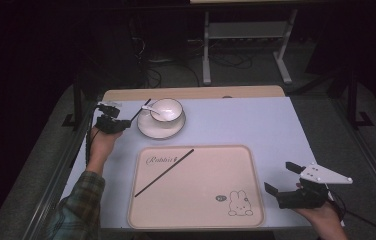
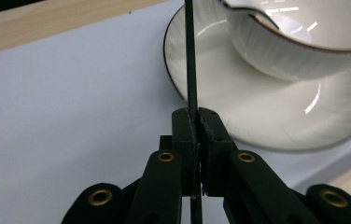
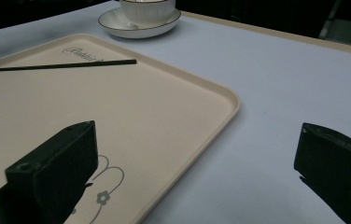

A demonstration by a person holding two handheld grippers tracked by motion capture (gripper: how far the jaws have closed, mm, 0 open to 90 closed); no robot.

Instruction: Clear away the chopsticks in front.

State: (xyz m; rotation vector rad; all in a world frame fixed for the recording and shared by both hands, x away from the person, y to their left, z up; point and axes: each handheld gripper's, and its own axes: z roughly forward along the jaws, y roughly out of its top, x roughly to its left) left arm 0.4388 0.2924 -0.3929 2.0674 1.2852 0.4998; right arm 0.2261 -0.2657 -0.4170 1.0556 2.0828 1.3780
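My left gripper [image 1: 125, 122] [image 2: 197, 115] is shut on a thin black chopstick [image 1: 141, 110] [image 2: 190, 56] at the table's far left. The stick points up toward the white cup [image 1: 167, 109] [image 2: 304, 42] on its saucer [image 1: 151, 131] [image 2: 267, 116]. A white spoon [image 1: 152, 109] rests in the cup. A second black chopstick [image 1: 164, 172] [image 3: 64, 65] lies diagonally on the beige tray [image 1: 196, 220] [image 3: 164, 107]. My right gripper [image 1: 281, 178] [image 3: 197, 158] stands open with nothing between its jaws, just off the tray's right edge near its rabbit drawing [image 1: 239, 204].
The cup [image 3: 146, 7] and saucer [image 3: 117, 23] stand beyond the tray's far edge. The pale blue table top [image 1: 256, 125] stretches right of them. A wooden strip [image 1: 196, 93] runs along the far edge; table legs and cables lie on the floor behind.
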